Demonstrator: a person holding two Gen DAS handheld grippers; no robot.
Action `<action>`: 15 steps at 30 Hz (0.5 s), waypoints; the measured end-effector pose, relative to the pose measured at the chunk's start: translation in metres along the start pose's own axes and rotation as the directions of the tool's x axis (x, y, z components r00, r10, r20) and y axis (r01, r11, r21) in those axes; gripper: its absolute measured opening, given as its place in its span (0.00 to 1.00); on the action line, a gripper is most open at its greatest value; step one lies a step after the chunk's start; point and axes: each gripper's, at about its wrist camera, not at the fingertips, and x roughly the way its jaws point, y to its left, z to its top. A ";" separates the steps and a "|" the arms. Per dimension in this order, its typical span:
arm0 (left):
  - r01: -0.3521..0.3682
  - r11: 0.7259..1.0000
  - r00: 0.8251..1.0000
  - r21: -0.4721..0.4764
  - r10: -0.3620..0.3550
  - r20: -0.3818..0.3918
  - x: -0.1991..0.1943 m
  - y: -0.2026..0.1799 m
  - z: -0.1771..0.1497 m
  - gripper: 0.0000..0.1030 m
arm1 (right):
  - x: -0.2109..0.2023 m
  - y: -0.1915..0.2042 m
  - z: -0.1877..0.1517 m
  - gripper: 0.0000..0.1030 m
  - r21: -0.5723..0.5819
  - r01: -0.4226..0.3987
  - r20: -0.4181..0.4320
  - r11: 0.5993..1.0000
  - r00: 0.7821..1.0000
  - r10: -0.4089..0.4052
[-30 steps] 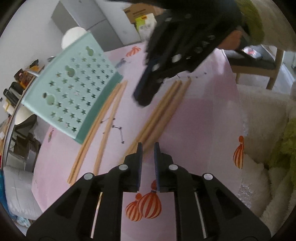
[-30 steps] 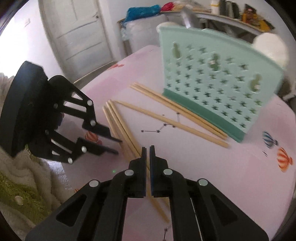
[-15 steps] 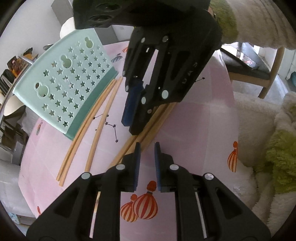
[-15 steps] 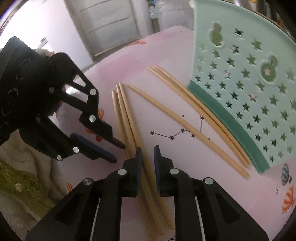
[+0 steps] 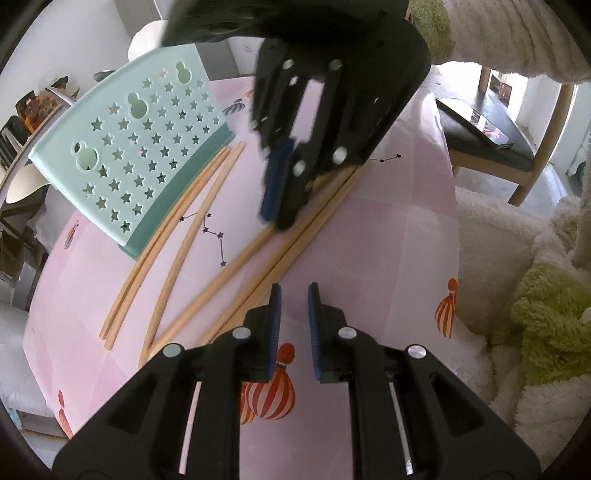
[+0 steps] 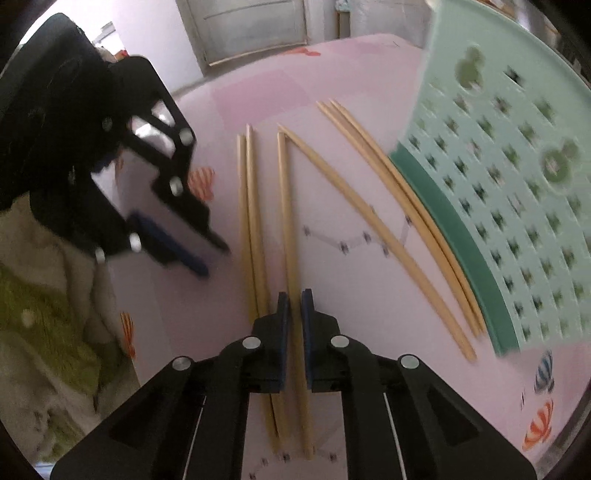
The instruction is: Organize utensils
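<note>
Several wooden chopsticks lie on the pink tablecloth (image 6: pixel 332 92). In the right wrist view one chopstick (image 6: pixel 286 206) runs straight between the jaws of my right gripper (image 6: pixel 294 299), which are closing on it down at the cloth. A pair (image 6: pixel 251 221) lies just left of it, a slanted one (image 6: pixel 362 206) to the right, and another pair (image 6: pixel 406 195) lies against the mint star-holed basket (image 6: pixel 517 184). My left gripper (image 5: pixel 291 325) hovers over the near ends of the chopsticks (image 5: pixel 177 251), slightly open and holding nothing. From the left wrist view the right gripper (image 5: pixel 277 221) points down onto the middle bunch beside the basket (image 5: pixel 140 147). In the right wrist view the left gripper (image 6: pixel 207 258) is at the left.
A wooden chair (image 5: pixel 535 155) with a dark seat and a phone on it stands beyond the table's right edge. Fluffy white and green fabric (image 5: pixel 535 314) lies at the right. A door (image 6: pixel 255 26) is behind the table.
My right gripper has come down over the middle bunch and turned. Its jaws widened, then narrowed around one chopstick, which now lies apart from the other two. The left gripper has shifted only slightly.
</note>
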 end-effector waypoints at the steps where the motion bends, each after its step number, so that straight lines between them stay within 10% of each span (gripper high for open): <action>1: -0.007 1.000 1.000 -0.004 0.007 0.012 -0.003 0.001 0.000 0.13 | 0.000 -0.002 -0.002 0.07 0.006 0.004 -0.008 1.000 1.000 -0.003; 15: -0.076 0.997 0.996 0.012 0.075 0.051 0.001 -0.010 0.021 0.14 | -0.010 -0.010 -0.040 0.07 0.129 0.072 -0.068 0.989 0.996 -0.064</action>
